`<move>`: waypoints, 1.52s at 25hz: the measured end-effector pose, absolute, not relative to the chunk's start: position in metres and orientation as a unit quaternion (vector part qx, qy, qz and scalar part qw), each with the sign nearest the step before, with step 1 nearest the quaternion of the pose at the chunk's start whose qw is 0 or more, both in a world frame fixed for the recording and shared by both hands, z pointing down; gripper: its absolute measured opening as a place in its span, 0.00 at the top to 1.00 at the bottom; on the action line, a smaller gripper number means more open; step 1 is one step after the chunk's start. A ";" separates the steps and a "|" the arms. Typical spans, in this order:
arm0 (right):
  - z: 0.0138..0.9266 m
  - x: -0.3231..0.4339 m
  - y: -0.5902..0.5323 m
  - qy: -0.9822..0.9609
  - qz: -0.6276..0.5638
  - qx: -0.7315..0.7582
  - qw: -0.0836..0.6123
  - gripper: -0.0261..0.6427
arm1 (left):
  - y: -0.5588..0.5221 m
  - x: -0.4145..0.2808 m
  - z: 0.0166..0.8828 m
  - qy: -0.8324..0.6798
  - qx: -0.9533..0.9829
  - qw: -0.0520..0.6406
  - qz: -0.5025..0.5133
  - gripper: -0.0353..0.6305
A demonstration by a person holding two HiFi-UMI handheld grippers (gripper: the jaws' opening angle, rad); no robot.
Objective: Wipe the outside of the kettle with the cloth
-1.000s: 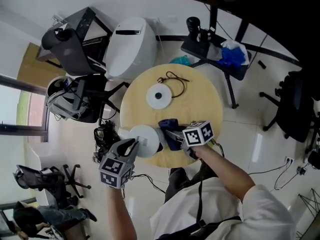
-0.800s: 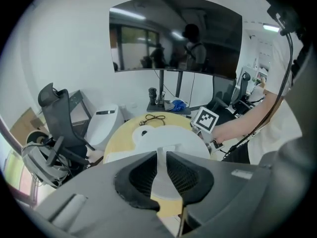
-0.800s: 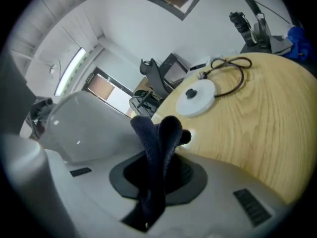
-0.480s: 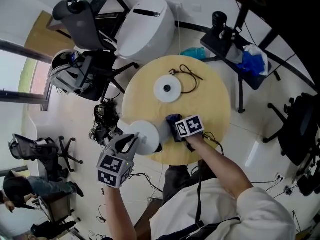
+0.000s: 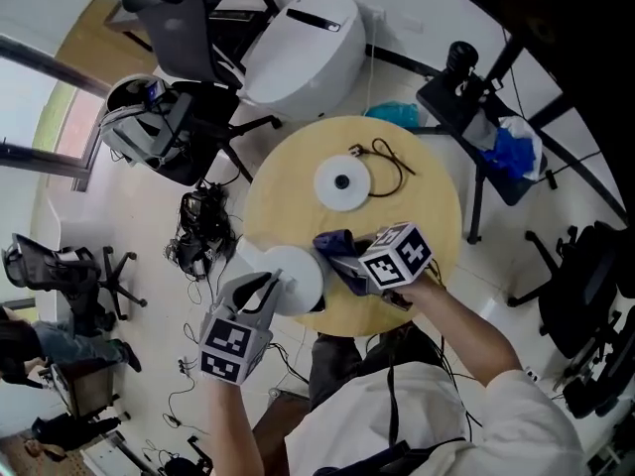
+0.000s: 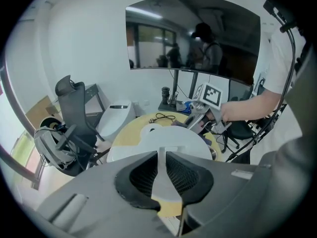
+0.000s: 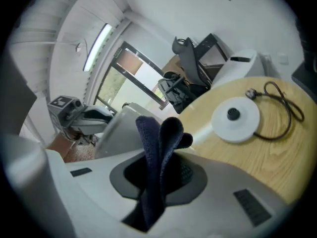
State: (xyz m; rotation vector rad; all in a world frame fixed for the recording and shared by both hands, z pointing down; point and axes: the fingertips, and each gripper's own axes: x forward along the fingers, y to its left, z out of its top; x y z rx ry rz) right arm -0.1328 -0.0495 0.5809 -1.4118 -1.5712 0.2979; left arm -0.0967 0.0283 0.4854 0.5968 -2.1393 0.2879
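In the head view, a white kettle [image 5: 294, 280] leans over the near left edge of the round wooden table [image 5: 427, 201]. My left gripper [image 5: 268, 286] is shut on its thin white handle [image 6: 161, 170], and the kettle body [image 6: 168, 145] fills the space ahead of those jaws. My right gripper [image 5: 349, 262] is shut on a dark blue cloth [image 5: 335, 249], which touches the kettle's right side. In the right gripper view the folded cloth [image 7: 157, 148] stands up between the jaws against the kettle [image 7: 121, 130].
The kettle's white base [image 5: 342, 181] and black cord [image 5: 385, 157] lie at the table's middle and far side. Office chairs [image 5: 174, 8], a white machine [image 5: 303, 43] and a black stand with a blue bag [image 5: 516, 152] ring the table. Cables [image 5: 203, 231] lie on the floor at left.
My right gripper pushed the cloth in against the kettle, then drew back right while rolling its wrist. The left gripper kept its hold on the handle. The head view shifted.
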 end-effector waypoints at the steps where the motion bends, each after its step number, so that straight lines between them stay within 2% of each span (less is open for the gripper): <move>1: 0.567 -0.133 -0.048 -0.643 0.118 -0.591 0.473 0.86 | 0.028 -0.096 0.486 -0.859 0.236 0.439 0.116 0.88; 9: 0.497 -0.148 -0.037 -0.583 0.185 -0.644 0.459 0.86 | 0.026 -0.096 0.483 -0.861 0.212 0.451 0.101 0.89; 14: 0.503 -0.148 -0.034 -0.548 0.125 -0.685 0.464 0.86 | 0.023 -0.095 0.483 -0.858 0.206 0.461 0.097 0.89; 20: 0.555 -0.152 -0.024 -0.514 0.028 -0.704 0.489 0.86 | 0.021 -0.095 0.480 -0.858 0.197 0.466 0.090 0.89; 28: 0.670 -0.154 -0.016 -0.474 -0.092 -0.675 0.558 0.86 | 0.020 -0.092 0.480 -0.856 0.181 0.476 0.094 0.89; 32: 0.711 -0.156 -0.017 -0.468 -0.158 -0.660 0.566 0.86 | 0.019 -0.092 0.479 -0.857 0.177 0.475 0.093 0.89; 38: 0.718 -0.155 -0.020 -0.433 -0.158 -0.670 0.582 0.86 | 0.016 -0.092 0.480 -0.858 0.172 0.476 0.086 0.89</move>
